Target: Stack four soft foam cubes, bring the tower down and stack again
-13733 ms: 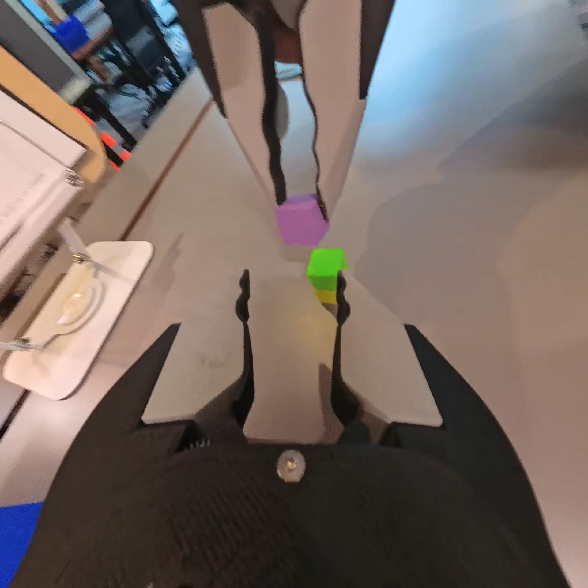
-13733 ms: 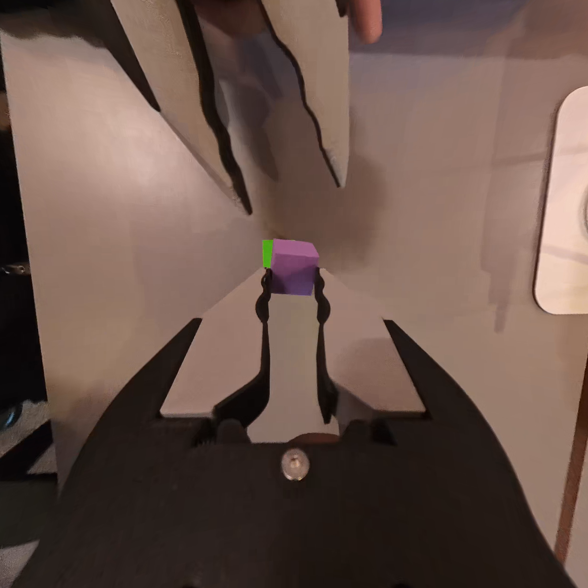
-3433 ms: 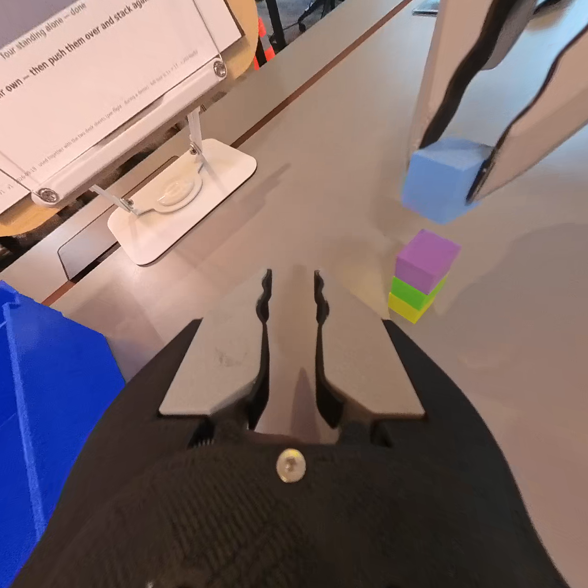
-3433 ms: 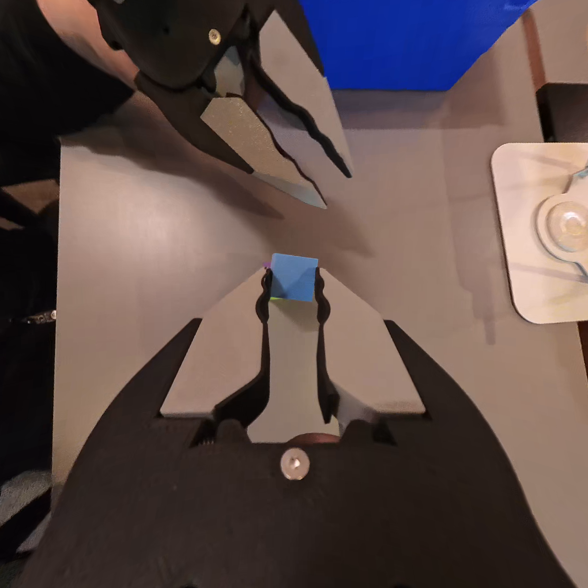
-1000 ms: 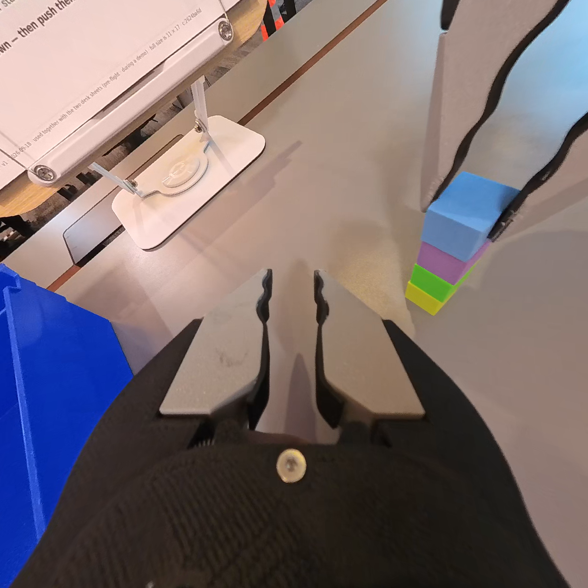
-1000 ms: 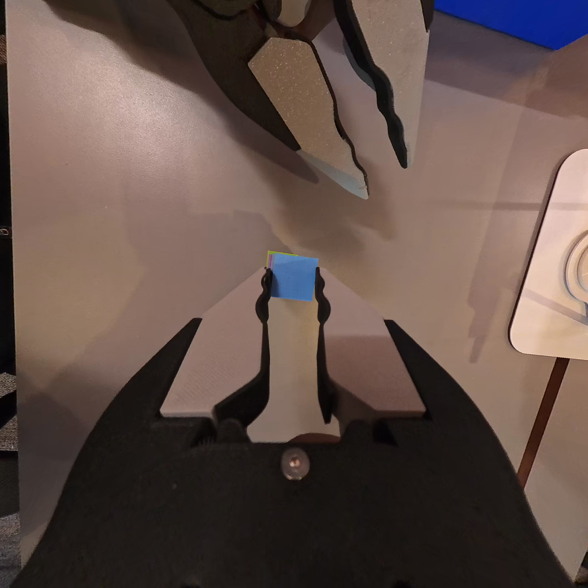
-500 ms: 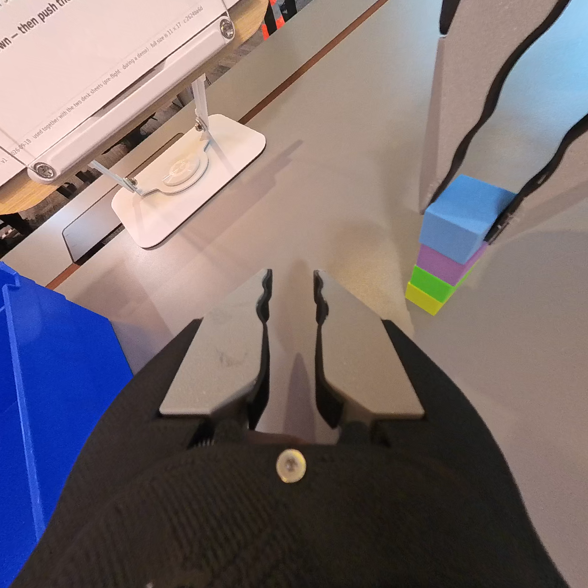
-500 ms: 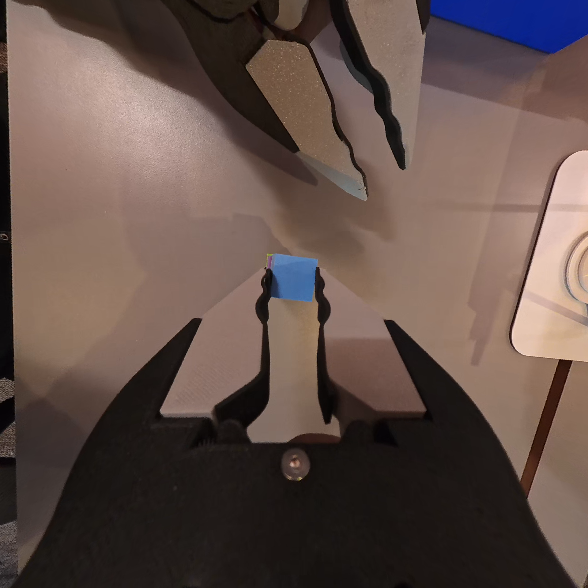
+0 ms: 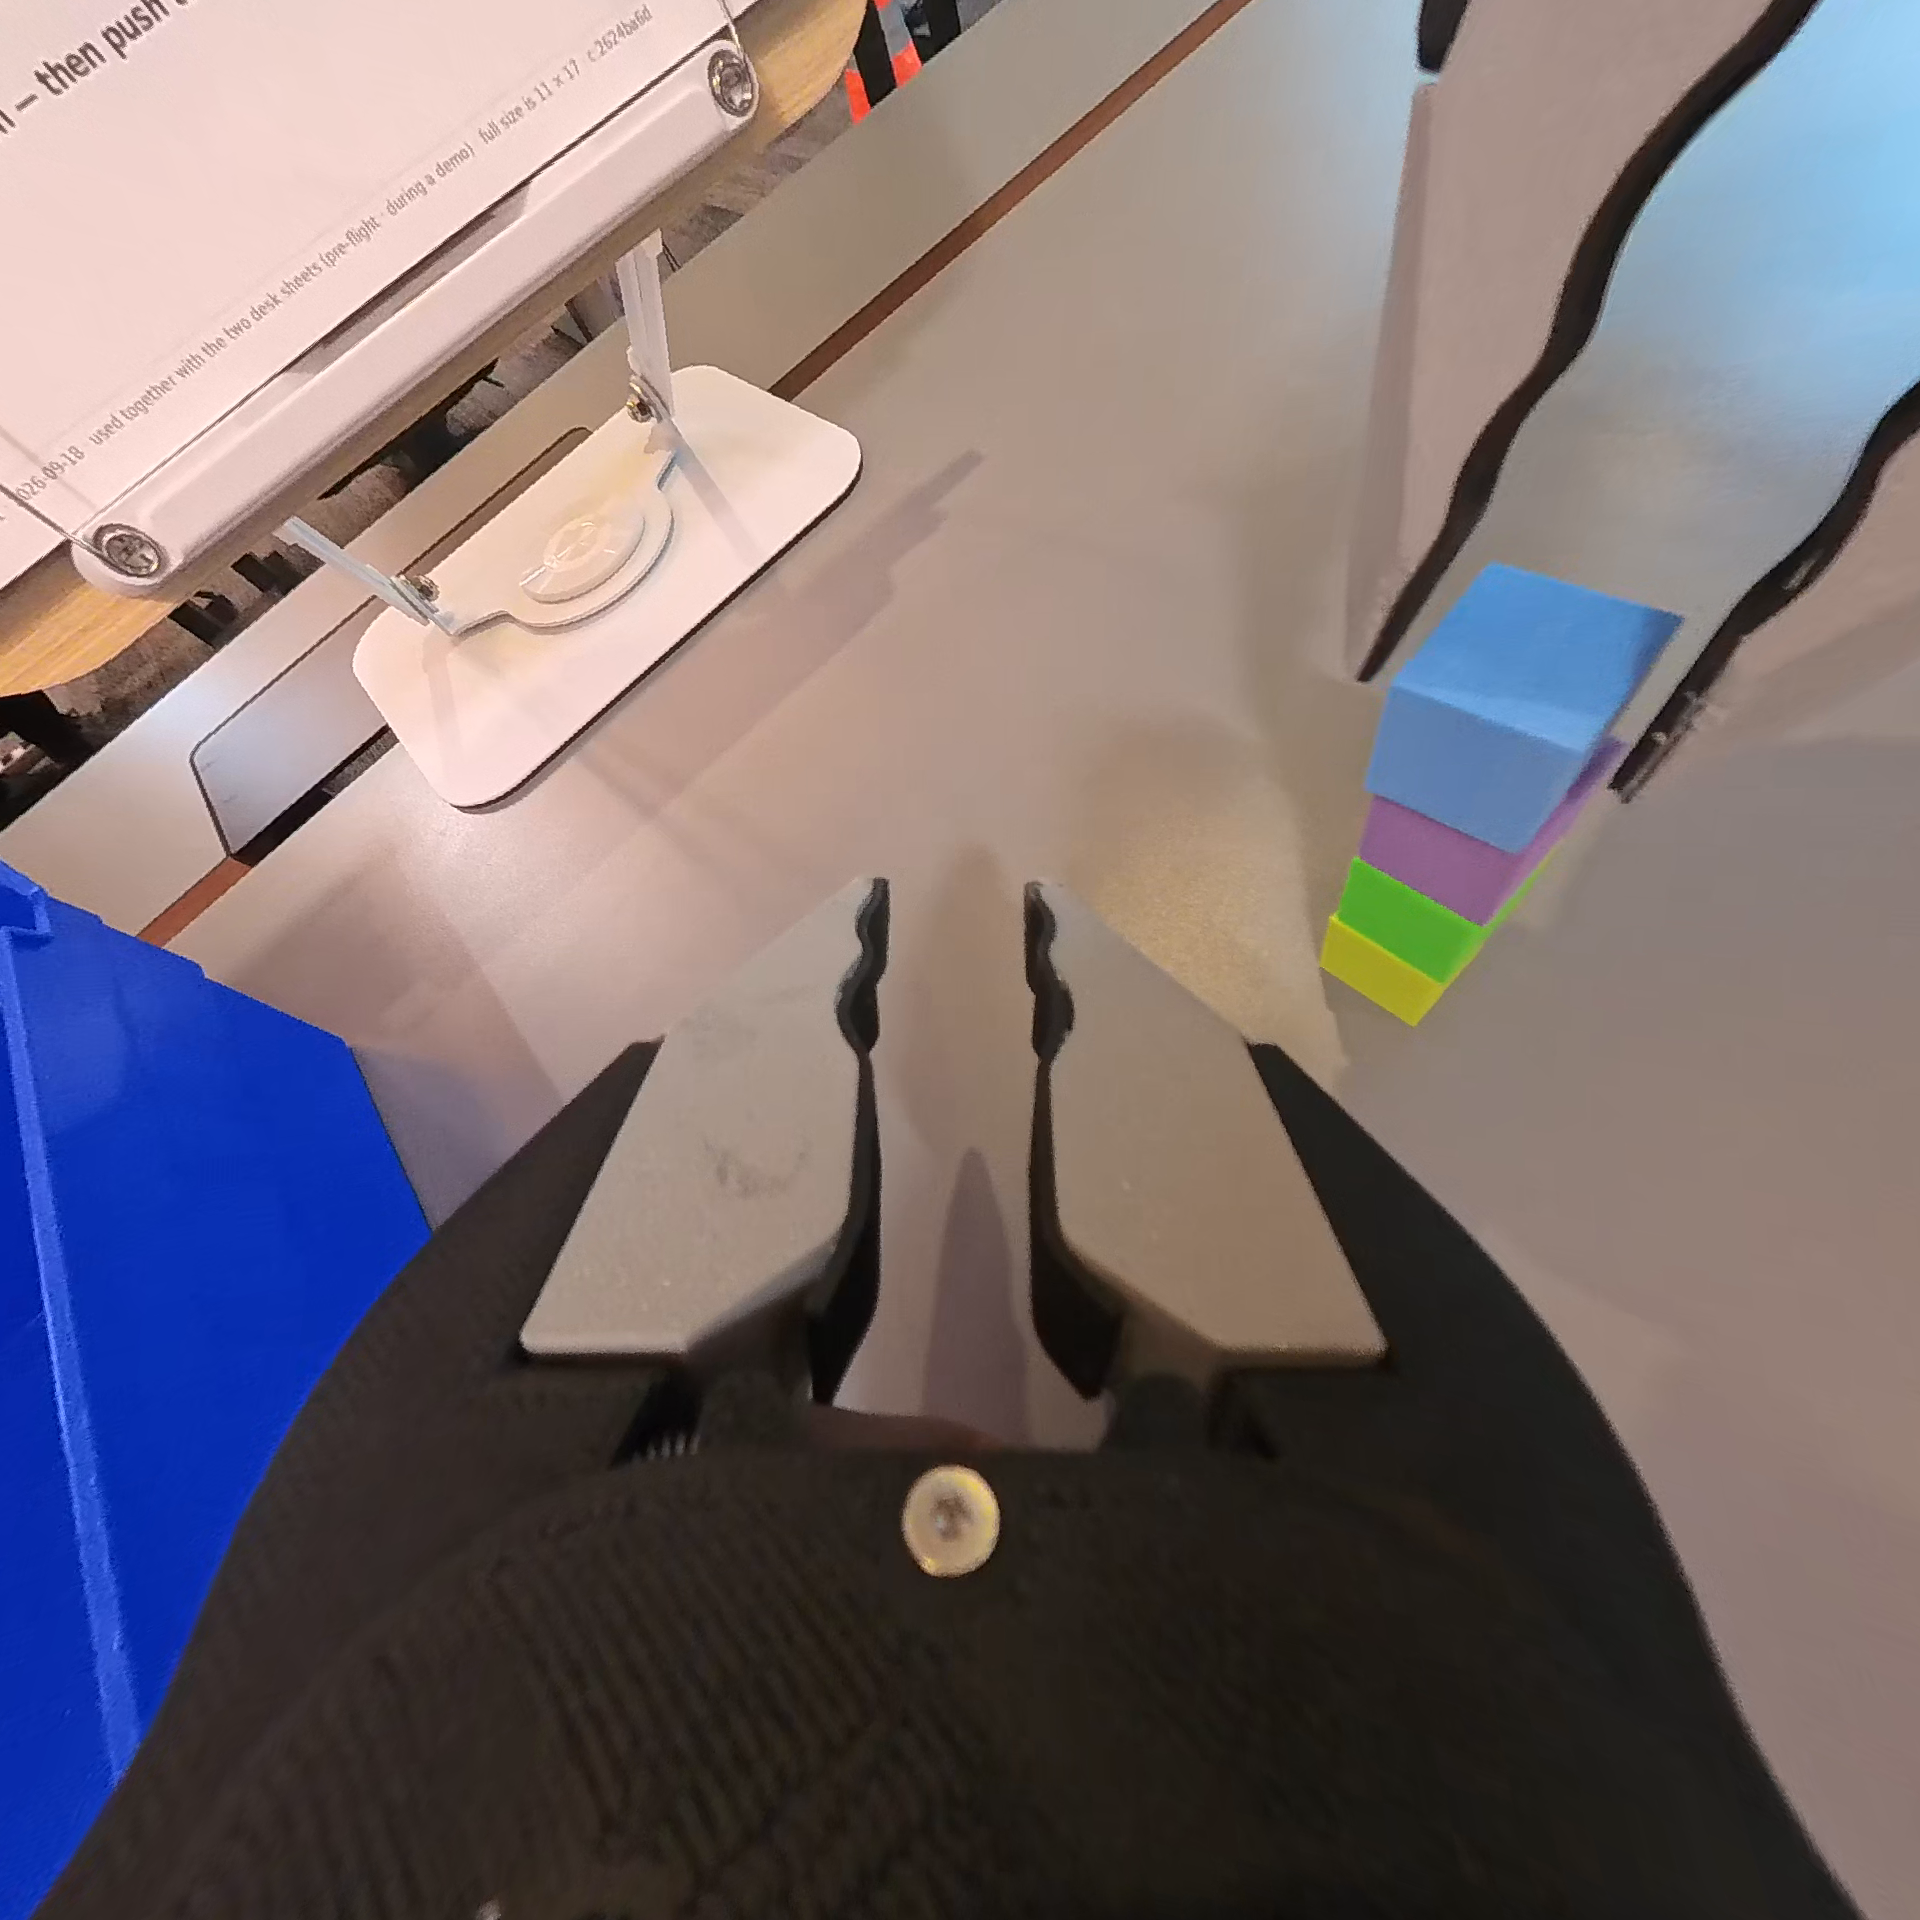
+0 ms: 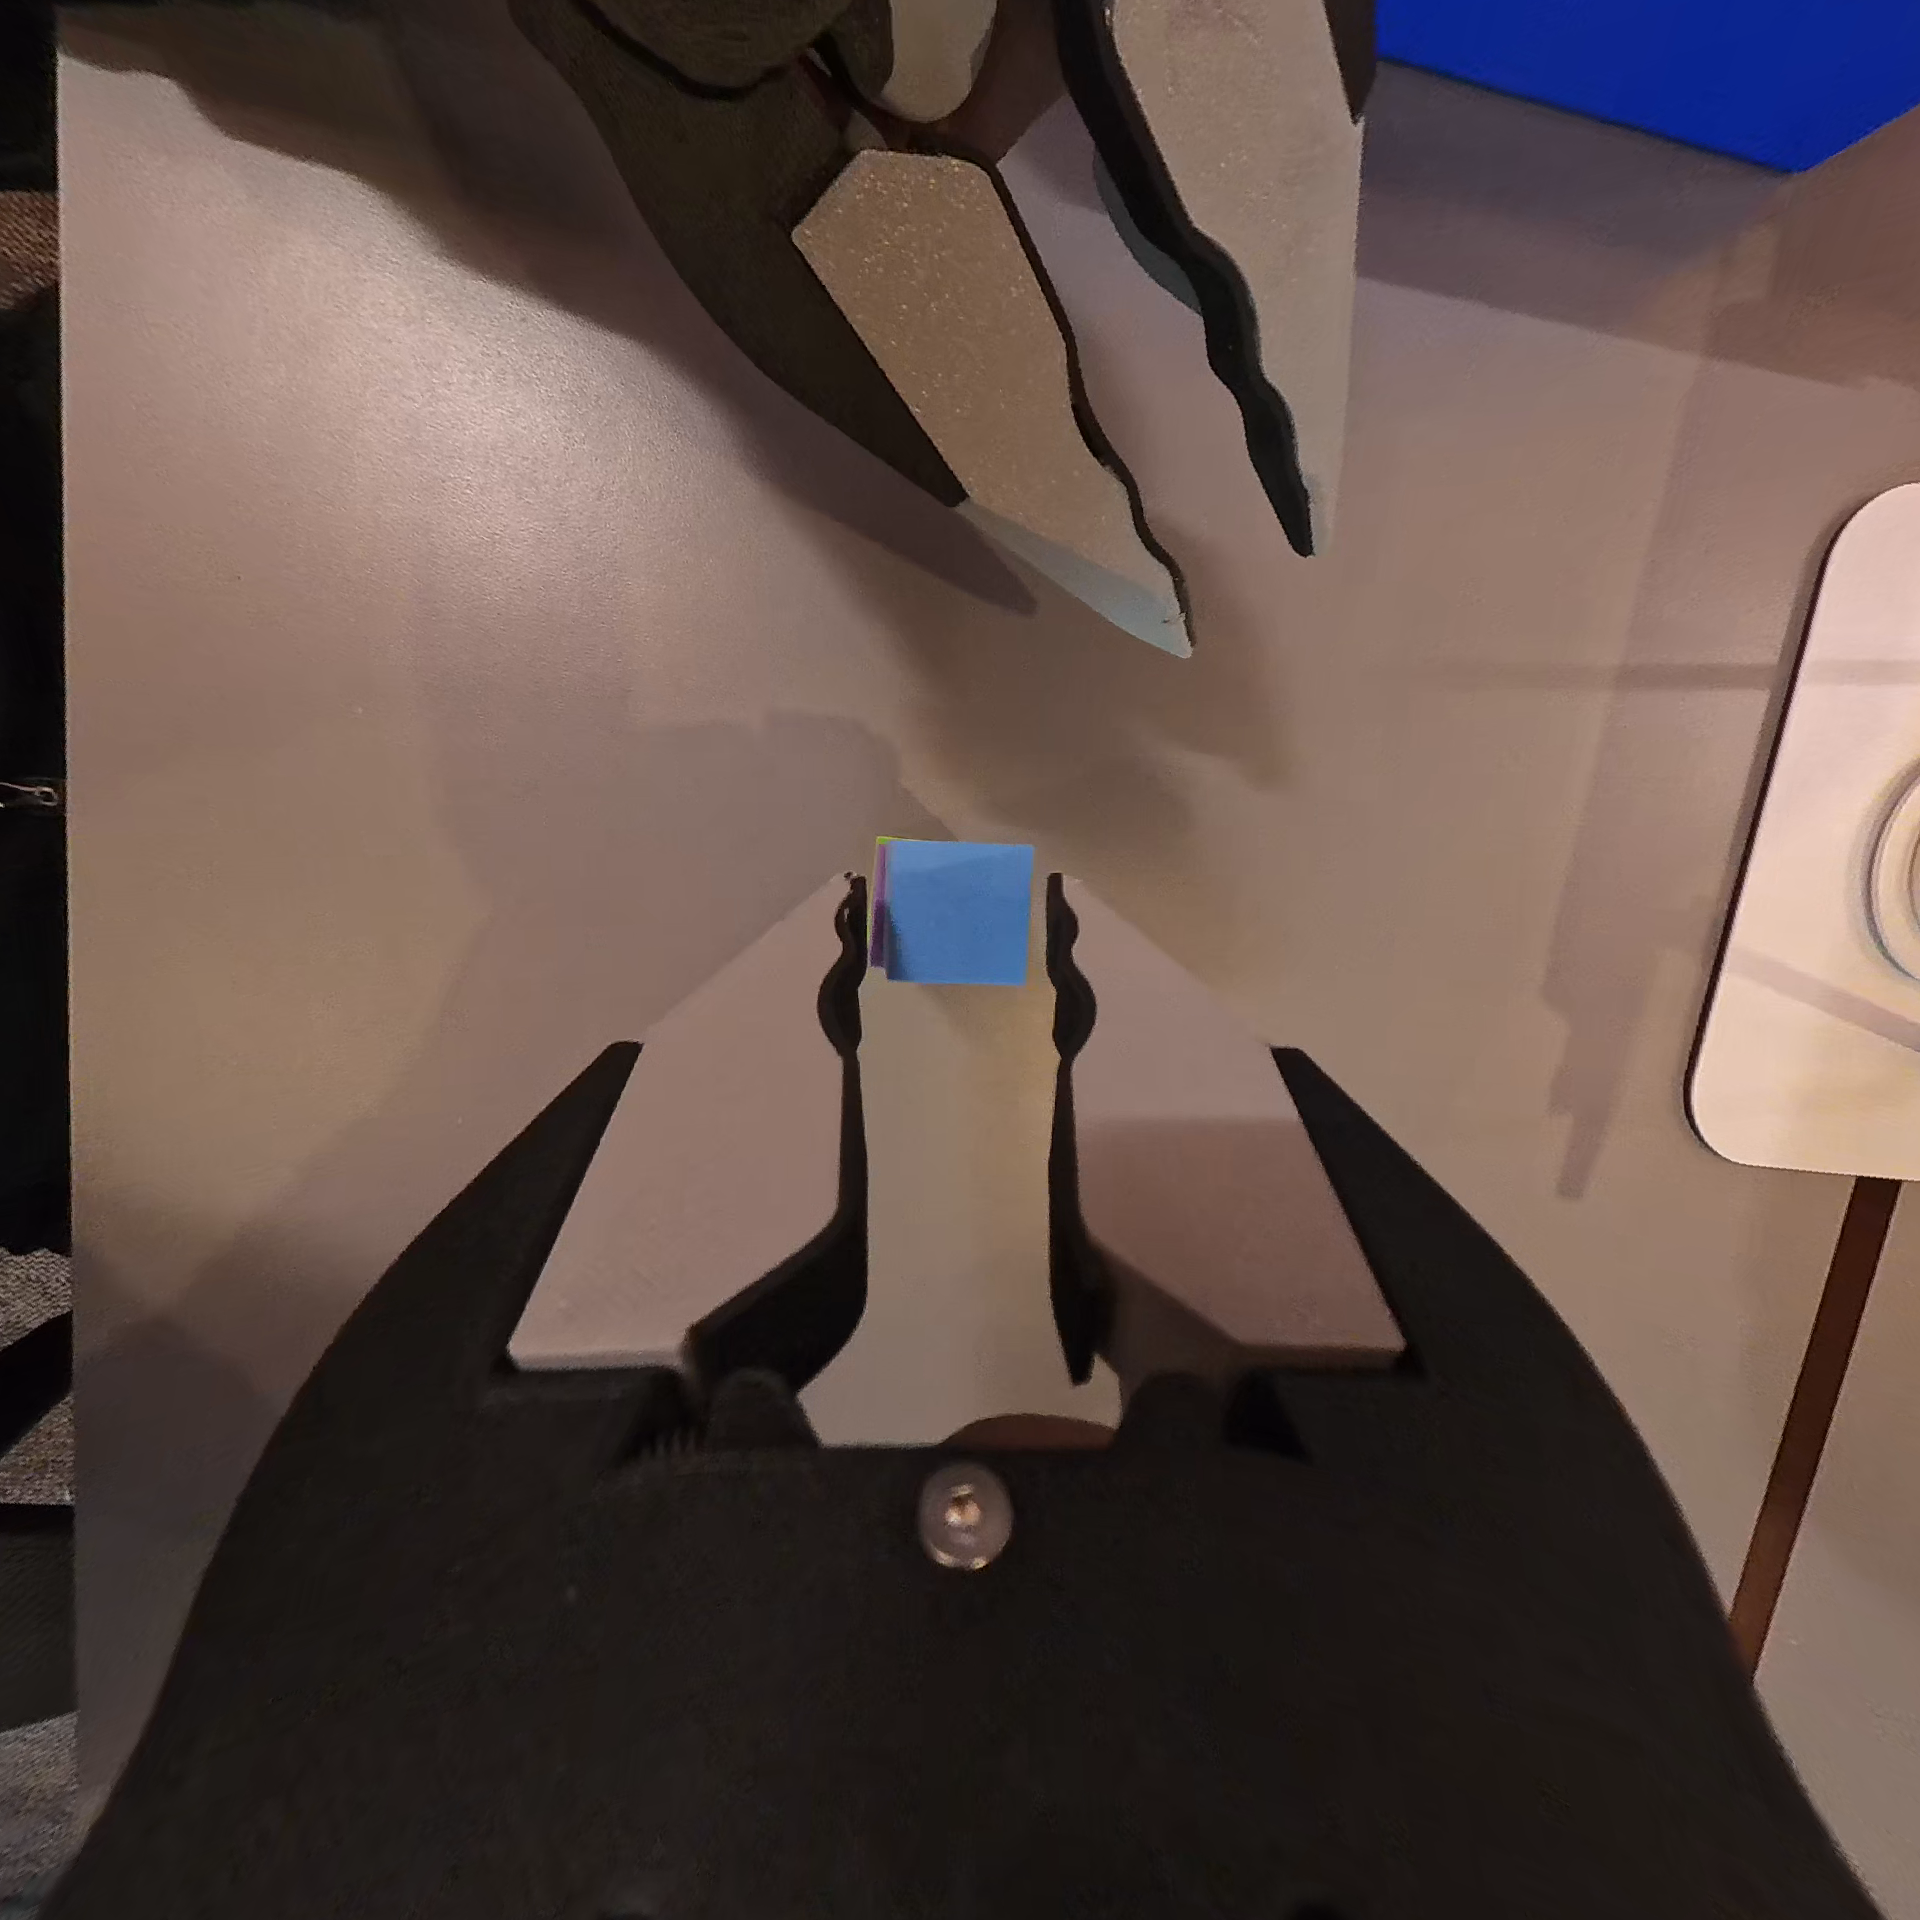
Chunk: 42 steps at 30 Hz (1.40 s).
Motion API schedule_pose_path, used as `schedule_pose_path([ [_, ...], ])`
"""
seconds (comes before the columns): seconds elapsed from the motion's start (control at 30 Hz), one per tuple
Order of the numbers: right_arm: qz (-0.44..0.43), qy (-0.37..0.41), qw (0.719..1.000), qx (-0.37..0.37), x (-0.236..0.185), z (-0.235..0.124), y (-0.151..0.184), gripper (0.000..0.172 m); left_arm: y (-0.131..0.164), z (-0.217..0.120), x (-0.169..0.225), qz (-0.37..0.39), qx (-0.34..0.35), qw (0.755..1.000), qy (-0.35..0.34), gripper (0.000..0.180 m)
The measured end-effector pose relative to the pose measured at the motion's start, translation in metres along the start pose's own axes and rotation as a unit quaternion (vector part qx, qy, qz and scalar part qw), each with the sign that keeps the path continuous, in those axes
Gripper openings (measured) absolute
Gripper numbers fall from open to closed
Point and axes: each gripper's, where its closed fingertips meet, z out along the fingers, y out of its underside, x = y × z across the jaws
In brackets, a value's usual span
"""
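We find the right gripper (image 10: 954,914) released, pads standing clear on either side of the blue cube (image 10: 961,914). It tops the purple (image 9: 1455,857), green (image 9: 1403,930) and yellow (image 9: 1377,977) cubes. The left gripper (image 9: 954,914) hangs spread and bare nearby.

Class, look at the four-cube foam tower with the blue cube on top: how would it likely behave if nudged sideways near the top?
The tower would probably topple easily: it is four cubes tall on one narrow yellow foam cube.

The blue foam cube sits slightly offset over the purple foam cube, so it likely slides off first.

Being foam, they should fall lightly.
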Motion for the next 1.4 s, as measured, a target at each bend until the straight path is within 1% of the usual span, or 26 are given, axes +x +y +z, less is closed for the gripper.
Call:
schedule_pose_path([
  [0.03,0.001,0.001,1.0,0.001,0.0,0.0,0.0,0.032,0.0,0.0,0.0,0.001,0.0,1.0,0.0,0.024],
  [0.13,0.002,0.0,1.0,0.012,0.0,-0.005,-0.003,0.033,0.0,0.0,0.0,0.0,0.0,1.0,0.002,0.024],
  [0.23,0.012,0.012,0.999,0.039,0.005,-0.016,-0.009,0.034,0.0,0.0,0.0,-0.002,0.001,1.0,0.003,0.024],
  [0.3,0.025,0.029,0.997,0.07,0.01,-0.028,-0.013,0.035,0.0,0.0,0.001,-0.005,0.001,1.0,0.007,0.025],
  [0.4,0.057,0.062,0.987,0.138,0.016,-0.048,-0.017,0.034,-0.001,0.0,0.003,-0.009,0.003,1.0,0.015,0.028],
  [0.5,0.107,0.109,0.967,0.205,0.026,-0.063,-0.009,0.032,-0.001,-0.001,0.006,-0.01,0.004,1.0,0.028,0.031],
  [0.57,0.153,0.138,0.947,0.246,0.033,-0.067,0.002,0.03,0.0,0.0,0.008,-0.01,0.002,0.999,0.031,0.031],
  [0.7,0.239,0.183,0.905,0.3,0.045,-0.063,0.031,0.029,0.004,0.004,0.011,-0.002,-0.007,0.999,0.036,0.033],
  [0.8,0.263,0.2,0.882,0.335,0.044,-0.056,0.043,0.026,0.007,0.006,0.015,0.005,-0.015,0.999,0.036,0.033],
  [0.87,0.252,0.201,0.873,0.367,0.038,-0.053,0.044,0.019,0.01,0.007,0.018,0.006,-0.018,0.999,0.036,0.033],
  [0.93,0.244,0.186,0.868,0.391,0.03,-0.048,0.045,0.004,0.015,0.009,0.019,0.005,-0.022,0.999,0.031,0.033],
  [1.0,0.244,0.154,0.869,0.401,0.022,-0.045,0.042,0.005,0.021,0.013,0.016,0.003,-0.028,1.0,0.014,0.033],
  [1.03,0.24,0.153,0.87,0.403,0.02,-0.043,0.042,0.001,0.024,0.014,0.012,-0.001,-0.03,1.0,-0.002,0.03],
  [1.13,0.217,0.148,0.881,0.394,0.014,-0.038,0.04,0.0,0.027,0.017,-0.008,-0.014,-0.027,0.998,-0.062,0.015],
  [1.2,0.186,0.132,0.89,0.394,0.004,-0.034,0.033,0.0,0.029,0.018,-0.02,-0.036,-0.021,0.995,-0.09,0.003],
  [1.23,0.166,0.119,0.895,0.397,-0.004,-0.031,0.028,0.0,0.032,0.019,-0.024,-0.05,-0.023,0.994,-0.098,0.0],
  [1.33,0.076,0.053,0.904,0.416,-0.039,-0.026,0.011,0.0,0.044,0.021,-0.038,-0.071,-0.034,0.989,-0.122,0.0],
  [1.4,0.047,0.019,0.908,0.415,-0.055,-0.02,0.008,0.0,0.049,0.019,-0.046,-0.075,-0.038,0.987,-0.138,0.0],
])
